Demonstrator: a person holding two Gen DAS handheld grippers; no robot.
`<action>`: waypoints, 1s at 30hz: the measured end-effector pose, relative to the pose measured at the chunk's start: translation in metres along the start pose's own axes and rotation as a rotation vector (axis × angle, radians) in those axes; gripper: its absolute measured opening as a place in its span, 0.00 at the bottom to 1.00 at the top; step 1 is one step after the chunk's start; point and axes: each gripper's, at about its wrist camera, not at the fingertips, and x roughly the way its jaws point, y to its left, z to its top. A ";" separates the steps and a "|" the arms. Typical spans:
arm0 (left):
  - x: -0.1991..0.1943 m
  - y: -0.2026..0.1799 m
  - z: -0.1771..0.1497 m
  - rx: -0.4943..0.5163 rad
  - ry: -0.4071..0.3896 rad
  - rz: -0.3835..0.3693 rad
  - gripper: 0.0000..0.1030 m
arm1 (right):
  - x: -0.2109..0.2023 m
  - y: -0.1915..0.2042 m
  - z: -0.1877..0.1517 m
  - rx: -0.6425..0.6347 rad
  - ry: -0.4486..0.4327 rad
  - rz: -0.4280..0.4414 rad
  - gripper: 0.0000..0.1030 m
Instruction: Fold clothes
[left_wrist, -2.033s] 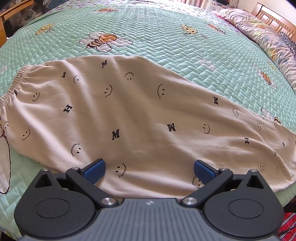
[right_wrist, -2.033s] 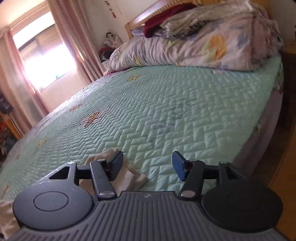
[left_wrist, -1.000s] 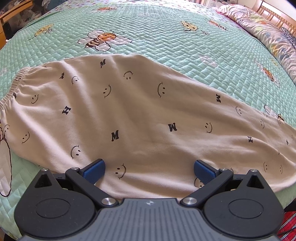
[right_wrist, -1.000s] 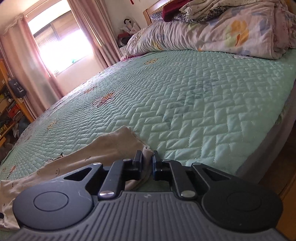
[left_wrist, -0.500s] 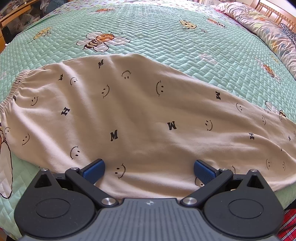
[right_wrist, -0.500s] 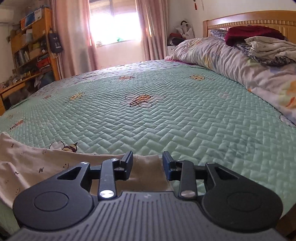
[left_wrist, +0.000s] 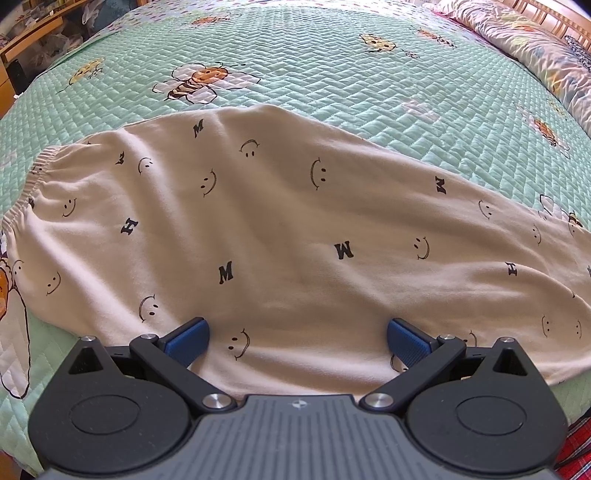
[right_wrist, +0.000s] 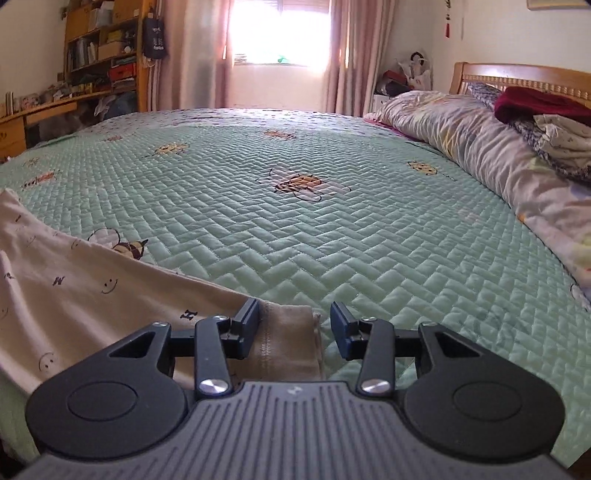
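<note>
garment: cream cotton trousers printed with black smiley faces and letters (left_wrist: 280, 229), spread flat across mint-green quilted bedspread with bee pattern (left_wrist: 332, 74), near its front edge; elastic waistband (left_wrist: 26, 192) at left in left wrist view, leg tapering toward right.
cuff: ribbed beige leg cuff (right_wrist: 286, 339) lay flat on bedspread, directly in front of right gripper.
left gripper (left_wrist: 297, 338): jaws wide apart, blue pads (left_wrist: 186, 339) hovering over near edge of trousers; nothing clamped, contact with cloth not discernible.
right gripper (right_wrist: 293, 328): jaws just opened up, now partway apart; cuff between them, left pad right beside cuff edge, right pad clear of it with bedspread showing in gap; not gripped.
bed far side: rolled floral duvet (right_wrist: 480, 147) along right edge, dark red cloth (right_wrist: 535, 103) and more laundry piled on top, against wooden headboard (right_wrist: 517, 79).
room: bright window with pink curtains (right_wrist: 280, 33) behind bed, wooden bookshelf (right_wrist: 107, 48) and desk at left.
</note>
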 end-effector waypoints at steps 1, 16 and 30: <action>0.000 0.000 0.000 0.001 0.000 0.002 1.00 | 0.000 0.002 0.000 -0.018 0.000 0.006 0.34; 0.001 -0.001 0.000 -0.003 0.001 0.006 1.00 | 0.006 0.007 0.002 0.012 0.006 -0.062 0.20; -0.022 0.050 -0.008 -0.237 -0.107 -0.251 0.98 | -0.045 0.031 0.033 0.296 -0.117 0.193 0.41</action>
